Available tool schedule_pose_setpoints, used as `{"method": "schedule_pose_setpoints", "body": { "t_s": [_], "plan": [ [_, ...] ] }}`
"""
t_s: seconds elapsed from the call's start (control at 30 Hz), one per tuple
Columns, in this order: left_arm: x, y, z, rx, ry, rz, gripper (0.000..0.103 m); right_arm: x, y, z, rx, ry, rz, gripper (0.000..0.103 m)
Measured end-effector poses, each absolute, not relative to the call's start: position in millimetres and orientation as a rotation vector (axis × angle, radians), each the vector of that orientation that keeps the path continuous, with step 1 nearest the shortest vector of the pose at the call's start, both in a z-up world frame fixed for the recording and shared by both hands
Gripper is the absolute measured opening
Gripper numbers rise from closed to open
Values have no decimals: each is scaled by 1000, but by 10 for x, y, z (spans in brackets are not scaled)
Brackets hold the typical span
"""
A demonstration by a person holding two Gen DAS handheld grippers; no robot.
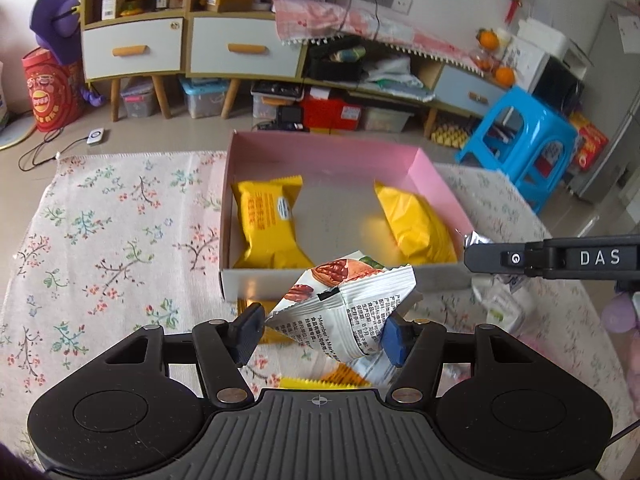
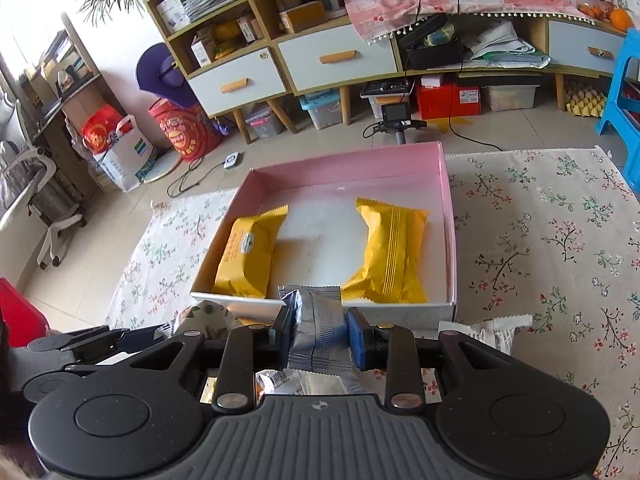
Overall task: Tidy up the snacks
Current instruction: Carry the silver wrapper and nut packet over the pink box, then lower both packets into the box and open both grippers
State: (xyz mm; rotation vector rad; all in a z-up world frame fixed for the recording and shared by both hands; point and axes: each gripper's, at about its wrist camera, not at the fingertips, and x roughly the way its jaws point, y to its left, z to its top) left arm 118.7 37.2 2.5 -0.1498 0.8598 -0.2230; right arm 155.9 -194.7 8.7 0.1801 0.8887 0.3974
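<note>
Two yellow plastic snack packs point(image 2: 246, 254) lying in shallow pink-walled cardboard box point(image 2: 344, 166), centre frame; middle of box bare. Left gripper point(image 1: 324, 330) pinching white nut-print foil packet point(image 1: 344, 304), lower centre, near box front wall. Right gripper point(image 2: 318, 338) clamping narrow on silver foil sachet point(image 2: 318, 328) at box's near edge. More packets waiting on floral cloth point(image 2: 540, 240), approx. half hidden under grippers; count unclear.
</note>
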Motion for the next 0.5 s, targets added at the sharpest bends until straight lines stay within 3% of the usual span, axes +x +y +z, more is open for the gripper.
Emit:
{"method": "schedule_pose_setpoints", "body": {
  "t_s": [0.5],
  "plan": [
    [1747,216,-61,-178,791,-181,59,1960,-2194,-12,324,837,379,17]
  ]
}}
